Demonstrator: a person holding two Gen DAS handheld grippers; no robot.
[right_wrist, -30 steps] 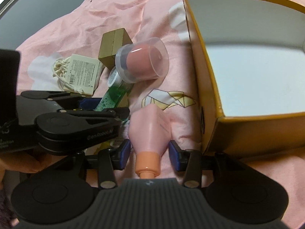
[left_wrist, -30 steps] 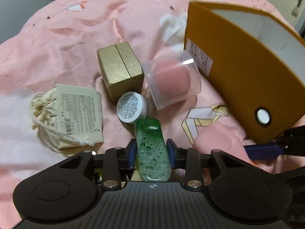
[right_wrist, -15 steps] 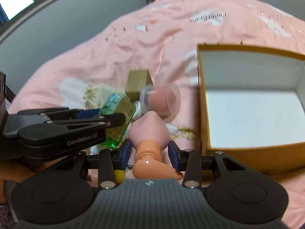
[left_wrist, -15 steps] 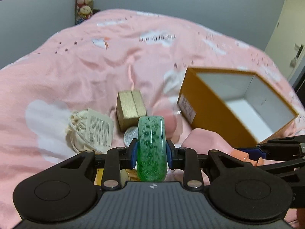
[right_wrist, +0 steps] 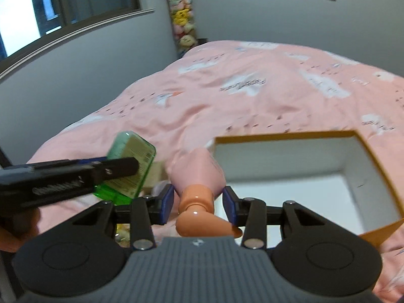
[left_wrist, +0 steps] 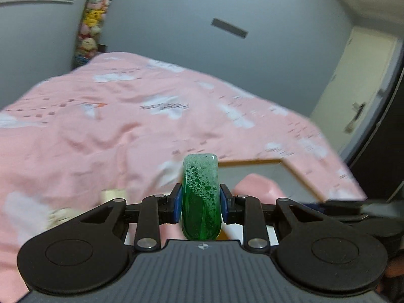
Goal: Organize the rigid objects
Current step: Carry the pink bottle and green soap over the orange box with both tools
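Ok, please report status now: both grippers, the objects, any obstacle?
Left gripper shut on green transparent bottle. Right gripper shut on pink pump bottle. Open orange cardboard box unobstructed.

Both wrist views are dimly and evenly lit, with soft, weak shadows and a cool grey cast on the walls. The brightest patch is a window (right_wrist: 17,32) at the upper left of the right wrist view, blown out to white. Motion blur smears the pink bedspread (left_wrist: 101,131), its printed marks, and the orange box (right_wrist: 373,161). The green bottle (left_wrist: 201,197) stays sharp, its bubbles crisp. Fisheye distortion bends wall lines and a door (left_wrist: 353,101) near the picture edges, and the corners darken.
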